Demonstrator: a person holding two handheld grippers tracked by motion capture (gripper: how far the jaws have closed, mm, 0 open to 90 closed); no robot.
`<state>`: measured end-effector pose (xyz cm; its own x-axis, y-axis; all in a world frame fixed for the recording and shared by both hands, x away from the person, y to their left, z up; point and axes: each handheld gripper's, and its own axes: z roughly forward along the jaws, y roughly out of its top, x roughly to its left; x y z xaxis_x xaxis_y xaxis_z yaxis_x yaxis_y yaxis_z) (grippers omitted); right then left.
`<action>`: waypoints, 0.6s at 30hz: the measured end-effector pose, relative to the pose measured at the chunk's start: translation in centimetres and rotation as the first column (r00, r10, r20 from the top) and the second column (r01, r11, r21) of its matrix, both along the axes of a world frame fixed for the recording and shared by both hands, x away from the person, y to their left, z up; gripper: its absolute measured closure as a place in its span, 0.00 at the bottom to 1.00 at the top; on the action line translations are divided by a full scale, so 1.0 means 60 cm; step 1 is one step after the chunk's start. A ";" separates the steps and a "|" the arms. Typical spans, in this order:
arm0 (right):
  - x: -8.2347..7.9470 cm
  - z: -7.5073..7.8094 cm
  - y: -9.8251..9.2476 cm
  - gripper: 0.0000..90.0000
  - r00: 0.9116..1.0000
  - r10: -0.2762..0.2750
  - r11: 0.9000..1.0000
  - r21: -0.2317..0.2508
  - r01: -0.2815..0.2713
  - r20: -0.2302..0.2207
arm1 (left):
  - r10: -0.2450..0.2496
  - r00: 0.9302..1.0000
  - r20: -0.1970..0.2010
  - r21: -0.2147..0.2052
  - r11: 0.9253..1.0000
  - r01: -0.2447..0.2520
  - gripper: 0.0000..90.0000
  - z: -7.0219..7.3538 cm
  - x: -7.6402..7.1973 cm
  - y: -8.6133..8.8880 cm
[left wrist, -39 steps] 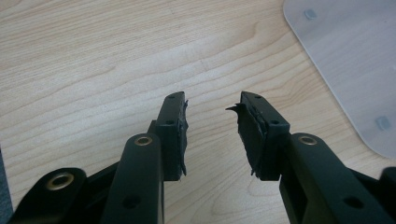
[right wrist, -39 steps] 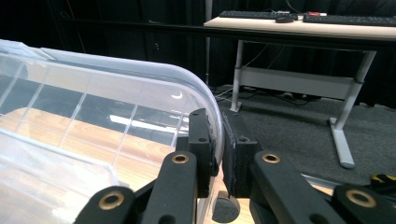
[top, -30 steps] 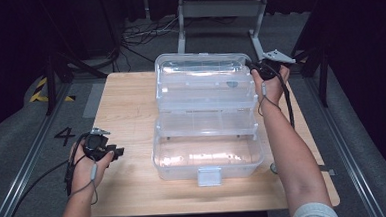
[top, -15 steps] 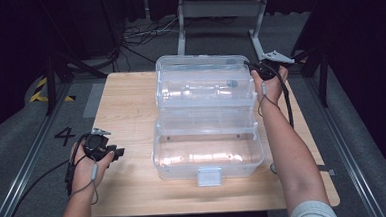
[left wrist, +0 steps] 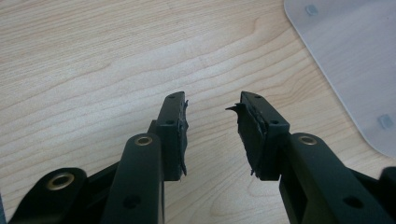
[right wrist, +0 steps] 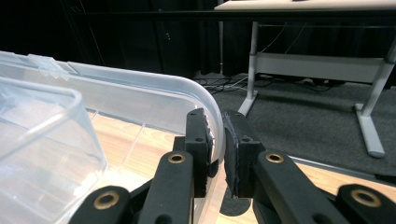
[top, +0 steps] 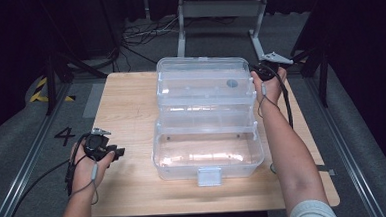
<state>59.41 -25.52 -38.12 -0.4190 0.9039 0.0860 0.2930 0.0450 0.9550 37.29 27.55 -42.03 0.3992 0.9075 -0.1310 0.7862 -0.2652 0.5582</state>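
- The left tool (top: 117, 153) rests low over the light wooden tabletop (top: 126, 107), near and to the left of the box. Its jaws stand apart with nothing between them, so it seems to wait for its turn.
- The clear plastic storage box (top: 208, 152) with a hinged lid stands in the middle of the tabletop. The lid (top: 202, 80) is lifted open at the far side and the small latch (top: 209, 176) faces the near edge.
- The right tool (right wrist: 217, 135) is at the far right corner of the lid. Its jaws are clenched on the curved lid rim (right wrist: 205, 100), probably to keep the lid from falling while it is swung.
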 end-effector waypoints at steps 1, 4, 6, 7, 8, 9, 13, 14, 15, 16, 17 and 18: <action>0.001 -0.001 0.000 0.91 1.000 0.000 1.000 -0.001 0.000 -0.002 | 0.001 1.000 0.001 -0.001 1.000 -0.001 0.70 0.000 0.000 0.000; 0.004 -0.003 0.001 0.90 1.000 0.001 1.000 -0.013 -0.001 -0.008 | -0.003 1.000 0.000 -0.001 1.000 0.003 0.70 0.000 0.000 0.001; 0.006 -0.008 0.000 0.90 1.000 0.000 1.000 -0.005 0.000 -0.016 | -0.001 1.000 0.002 -0.002 1.000 0.001 0.69 0.000 0.000 0.002; 0.007 -0.009 0.000 0.90 1.000 -0.001 1.000 -0.006 0.001 -0.019 | -0.001 1.000 0.002 -0.001 1.000 0.001 0.69 0.000 0.000 0.002; 0.007 -0.010 0.000 0.90 1.000 0.000 1.000 -0.007 0.000 -0.021 | -0.001 1.000 0.002 -0.002 1.000 0.001 0.69 0.000 0.000 0.002; 0.008 -0.012 0.000 0.90 1.000 -0.001 1.000 -0.010 0.001 -0.025 | -0.002 1.000 0.001 -0.001 1.000 0.002 0.69 0.000 0.000 0.002; 0.012 -0.016 0.000 0.91 0.999 -0.003 1.000 -0.003 0.003 -0.045 | -0.003 1.000 0.000 -0.004 1.000 0.003 0.69 0.000 0.000 0.002; 0.012 -0.016 0.000 0.91 0.999 -0.003 1.000 -0.003 0.003 -0.045 | -0.005 1.000 -0.001 -0.003 1.000 0.005 0.69 0.000 0.001 0.002; 0.013 -0.018 0.001 0.91 0.999 -0.002 1.000 -0.006 0.002 -0.051 | -0.003 1.000 -0.002 -0.005 1.000 0.003 0.69 0.000 0.001 0.001; 0.013 -0.018 0.001 0.91 0.999 -0.002 1.000 -0.006 0.002 -0.051 | -0.003 1.000 -0.002 -0.005 1.000 0.003 0.69 0.000 0.001 0.001; 0.014 -0.018 0.001 0.91 0.999 -0.002 1.000 -0.007 0.002 -0.051 | -0.002 1.000 0.001 -0.007 1.000 0.002 0.69 0.000 0.001 0.001; 0.014 -0.019 0.001 0.91 0.999 -0.003 1.000 -0.008 0.002 -0.054 | -0.002 1.000 0.000 -0.007 1.000 0.002 0.69 0.000 0.001 0.001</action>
<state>60.27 -25.46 -39.25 -0.4116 0.9058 0.1009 0.3443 0.0521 0.9374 37.37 27.61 -42.05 0.4010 0.9058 -0.1370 0.7857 -0.2632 0.5598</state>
